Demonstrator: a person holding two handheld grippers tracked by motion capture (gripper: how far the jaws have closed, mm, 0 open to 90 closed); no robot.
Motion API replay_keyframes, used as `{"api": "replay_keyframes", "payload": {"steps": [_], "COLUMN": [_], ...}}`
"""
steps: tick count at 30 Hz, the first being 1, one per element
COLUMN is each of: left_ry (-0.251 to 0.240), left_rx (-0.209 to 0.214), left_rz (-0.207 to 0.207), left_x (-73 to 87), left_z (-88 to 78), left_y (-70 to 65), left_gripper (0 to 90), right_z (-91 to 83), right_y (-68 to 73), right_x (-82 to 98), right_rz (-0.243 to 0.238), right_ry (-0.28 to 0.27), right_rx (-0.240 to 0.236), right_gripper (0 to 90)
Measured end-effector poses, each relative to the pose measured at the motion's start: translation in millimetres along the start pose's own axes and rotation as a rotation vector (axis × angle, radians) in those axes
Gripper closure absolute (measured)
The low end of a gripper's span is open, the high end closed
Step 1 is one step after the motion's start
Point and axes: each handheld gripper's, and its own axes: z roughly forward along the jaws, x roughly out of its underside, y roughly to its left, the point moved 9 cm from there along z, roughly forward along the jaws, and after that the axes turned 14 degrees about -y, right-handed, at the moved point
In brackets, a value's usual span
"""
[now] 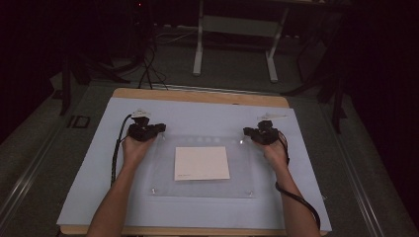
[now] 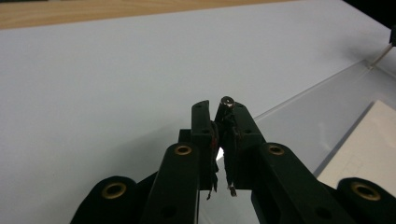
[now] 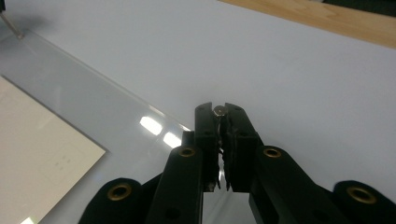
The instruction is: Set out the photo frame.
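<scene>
A clear acrylic plate [image 1: 163, 183] lies on the pale blue mat [image 1: 94, 177], with a white sheet [image 1: 201, 163] at its middle. My left gripper [image 1: 160, 129] rests at the plate's far left corner. In the left gripper view its jaws [image 2: 219, 106] are shut on a small round-headed metal pin [image 2: 227, 101]. My right gripper [image 1: 245, 131] sits at the far right corner. In the right gripper view its jaws [image 3: 218, 110] are shut on a similar small metal pin [image 3: 219, 111]. The plate's edge [image 3: 116, 95] and the white sheet [image 3: 32, 135] lie to the left of the right gripper.
The mat covers a wooden table whose far edge [image 1: 197, 96] shows beyond it. Small metal fittings mark the plate's near corners [image 1: 153, 190]. A cable [image 1: 116, 148] trails from each gripper along the forearms. Past the table, a grey desk frame [image 1: 198, 49] stands on the dark floor.
</scene>
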Motion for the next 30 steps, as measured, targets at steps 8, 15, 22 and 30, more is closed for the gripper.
{"api": "replay_keyframes", "payload": {"steps": [8,15,22,30], "left_ry": [0.040,0.060,0.064,0.087], "left_rx": [-0.013,-0.029,-0.060,-0.084], "left_rz": [-0.023,-0.089,-0.149,-0.169], "left_x": [-3.7,-6.3,-8.1,-9.3], "left_z": [5.1,10.0,15.4,18.0], "left_y": [2.6,6.1,9.0,9.7], "left_gripper": [85.7,85.7,85.9,86.0], "right_z": [6.1,9.2,4.4,-18.3], "right_y": [-5.4,-6.5,-9.5,12.1], "right_x": [-4.1,-6.7,-18.6,-40.1], "right_rz": [0.080,0.095,0.079,0.030], "right_ry": [0.042,0.055,0.038,0.003], "right_rx": [-0.011,0.021,0.095,0.037], "right_gripper": [85.6,85.2,62.1,52.7]}}
